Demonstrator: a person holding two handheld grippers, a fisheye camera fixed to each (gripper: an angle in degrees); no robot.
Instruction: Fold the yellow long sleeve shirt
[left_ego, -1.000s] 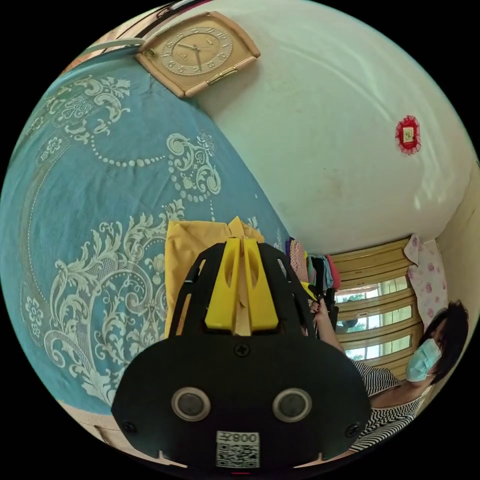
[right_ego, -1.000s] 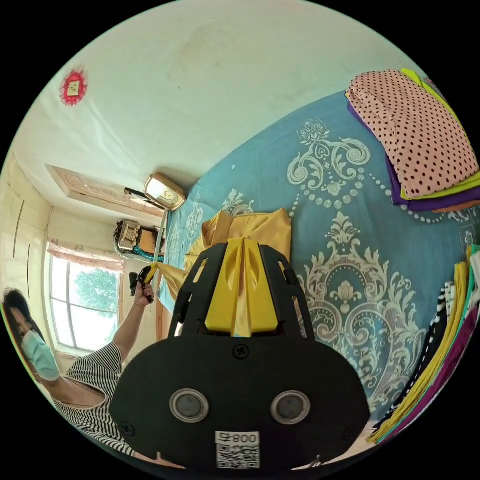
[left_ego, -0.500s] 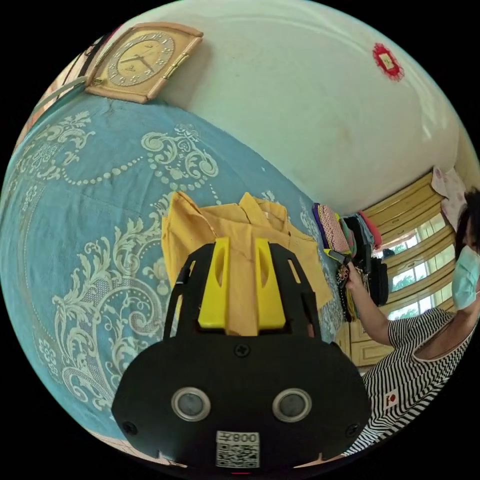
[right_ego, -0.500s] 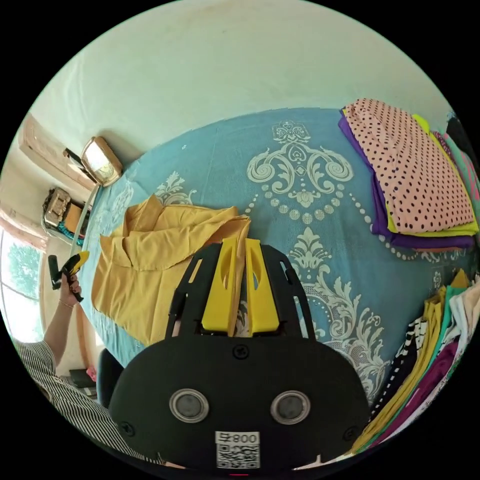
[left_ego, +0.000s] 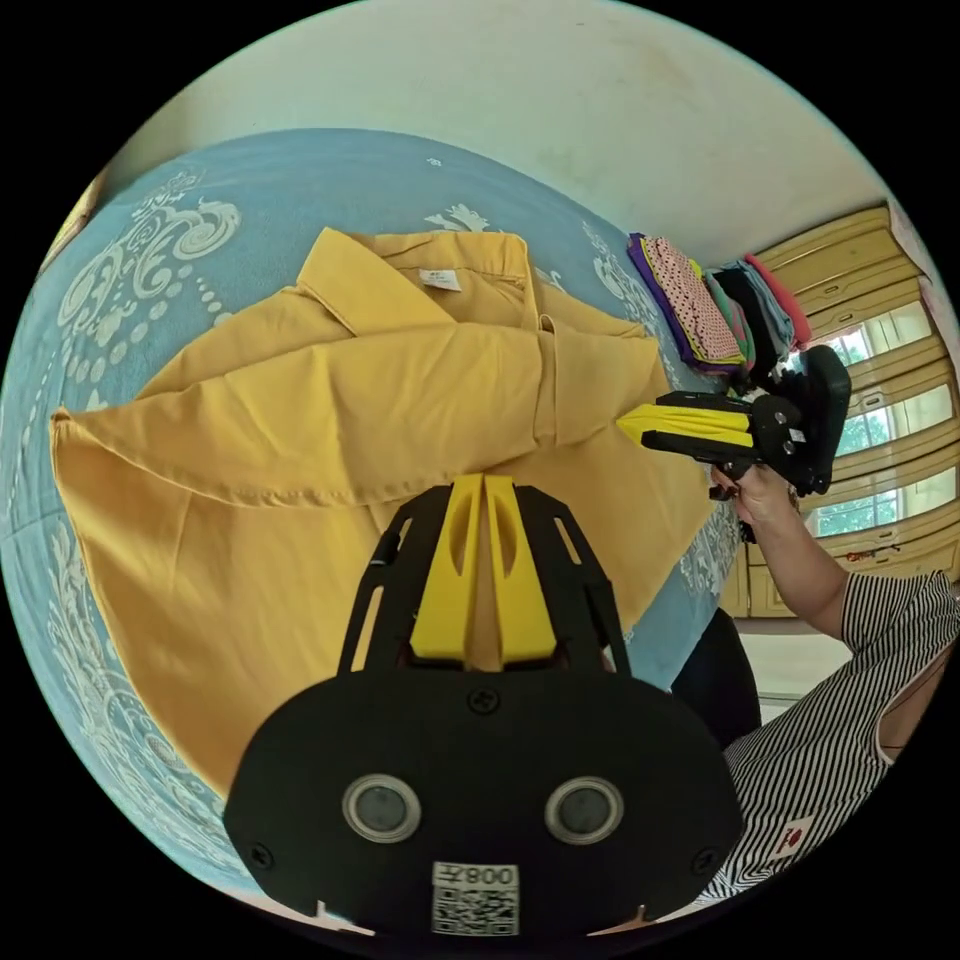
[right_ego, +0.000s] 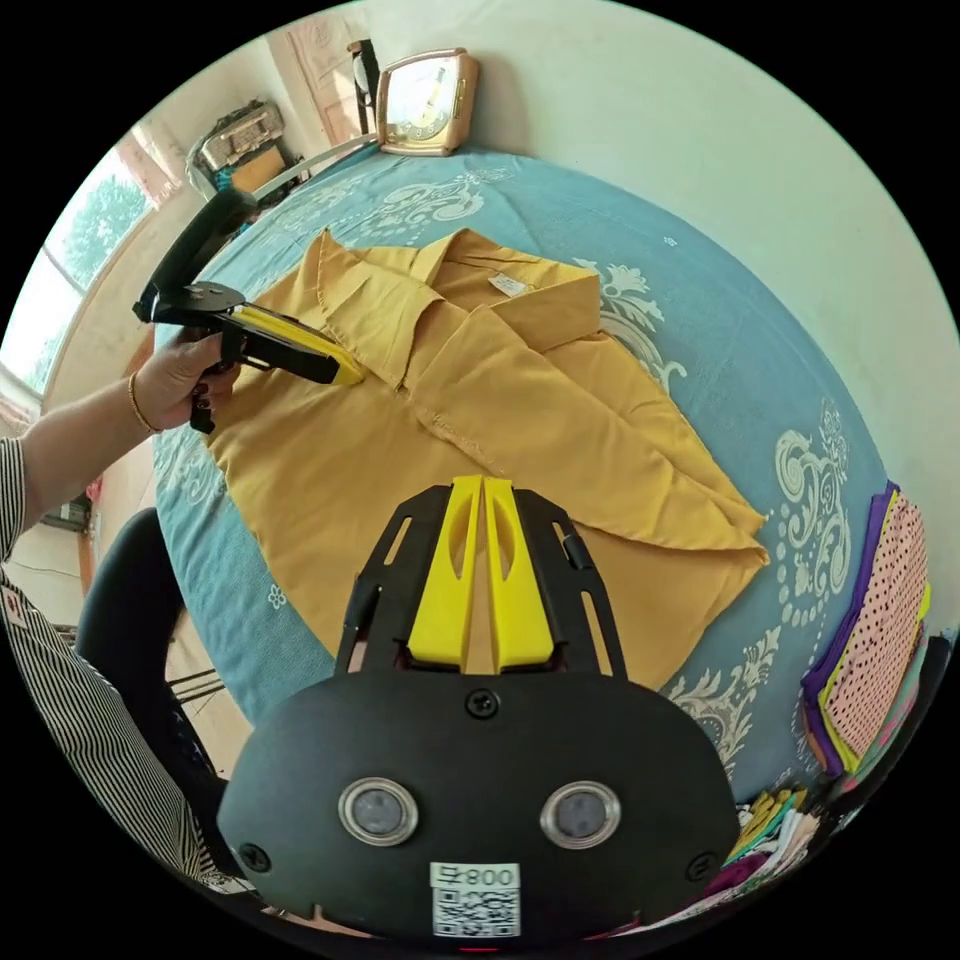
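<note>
Both grippers, the left gripper (left_ego: 485, 480) and the right gripper (right_ego: 484, 482), are hovering with jaws closed on nothing above the yellow long sleeve shirt (right_ego: 480, 400). It is lying on the blue patterned bedspread (right_ego: 760, 330), sleeves seemingly folded across the body; the lengthwise folds are probably remaining. Folded clothes (right_ego: 875, 640) are stacking at the bed's edge.

A clock (right_ego: 425, 88) leans on the wall beyond the patterned blue bedspread (right_ego: 760, 400), apparently.
</note>
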